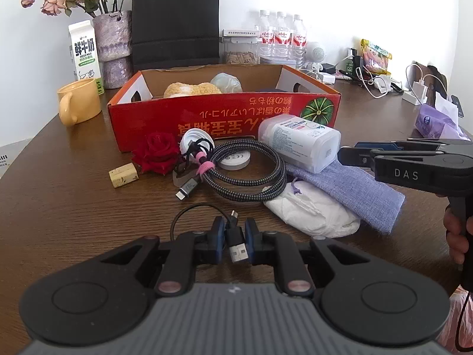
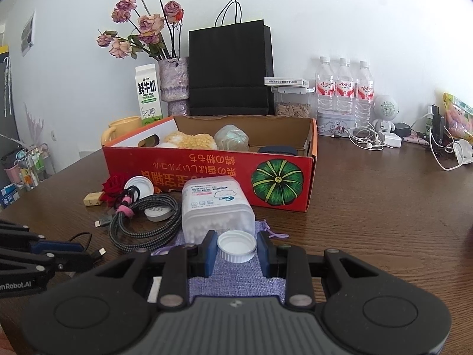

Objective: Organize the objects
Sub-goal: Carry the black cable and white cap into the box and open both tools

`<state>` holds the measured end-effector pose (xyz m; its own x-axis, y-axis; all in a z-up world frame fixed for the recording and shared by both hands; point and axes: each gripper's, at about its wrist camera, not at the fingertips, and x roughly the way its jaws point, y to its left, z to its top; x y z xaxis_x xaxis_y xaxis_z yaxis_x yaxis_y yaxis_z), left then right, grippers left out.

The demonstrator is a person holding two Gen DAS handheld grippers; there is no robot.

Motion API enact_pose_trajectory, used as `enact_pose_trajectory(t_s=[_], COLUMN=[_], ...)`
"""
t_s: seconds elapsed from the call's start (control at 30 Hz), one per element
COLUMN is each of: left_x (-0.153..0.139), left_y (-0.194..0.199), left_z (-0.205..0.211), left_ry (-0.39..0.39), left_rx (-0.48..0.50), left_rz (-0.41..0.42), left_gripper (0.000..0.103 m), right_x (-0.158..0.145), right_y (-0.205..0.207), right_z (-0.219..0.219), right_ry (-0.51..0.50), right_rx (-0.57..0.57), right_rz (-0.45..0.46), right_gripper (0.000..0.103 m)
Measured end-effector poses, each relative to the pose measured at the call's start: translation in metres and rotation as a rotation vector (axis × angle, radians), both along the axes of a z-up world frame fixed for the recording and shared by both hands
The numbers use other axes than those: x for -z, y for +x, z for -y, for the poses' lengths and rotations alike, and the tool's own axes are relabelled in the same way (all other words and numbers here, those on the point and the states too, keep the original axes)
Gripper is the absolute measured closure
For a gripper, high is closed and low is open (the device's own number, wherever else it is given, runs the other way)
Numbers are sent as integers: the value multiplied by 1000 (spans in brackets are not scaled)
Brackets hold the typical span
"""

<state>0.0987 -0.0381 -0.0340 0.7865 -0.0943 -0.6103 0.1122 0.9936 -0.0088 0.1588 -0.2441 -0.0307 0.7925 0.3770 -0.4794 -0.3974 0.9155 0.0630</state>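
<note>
My left gripper (image 1: 235,230) is shut on a short black USB cable (image 1: 236,245), whose plug sticks out toward the camera and whose loop lies on the brown table. My right gripper (image 2: 236,248) is shut on a white screw cap (image 2: 236,247), just above a lavender cloth pouch (image 2: 236,275). Behind it lies a clear cotton swab container (image 2: 217,210). A coiled braided cable (image 1: 251,174), a red rose (image 1: 156,152), a cork (image 1: 123,174) and a white lid (image 1: 195,139) lie before the red cardboard box (image 1: 224,112), which holds soft items.
A white packet (image 1: 313,210) lies beside the pouch. Behind the box stand a yellow mug (image 1: 78,102), milk carton (image 1: 84,53), vase (image 1: 113,44), black paper bag (image 1: 176,20) and water bottles (image 1: 280,38). Chargers and cords (image 1: 381,84) clutter the far right.
</note>
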Motion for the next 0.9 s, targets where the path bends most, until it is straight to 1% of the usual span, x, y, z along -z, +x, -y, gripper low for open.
enact_pose_trajectory(t_s=[0.27, 0.4, 0.67, 0.9], left_x=[-19, -32, -58, -79], left_y=[-5, -3, 18, 49], left_z=[0, 1, 5, 11], left_ry=[-8, -8, -15, -22], left_rx=[4, 6, 9, 20], left_rz=[65, 120, 213, 281], left_gripper=[87, 87, 87, 87], right_x=[-13, -21, -37, -51], right_y=[-4, -3, 7, 26], right_z=[0, -3, -15, -29], right_ry=[13, 18, 23, 14], right_rx=[-4, -8, -24, -33], right_rz=[32, 53, 95, 135], right_gripper=[75, 75, 75, 75])
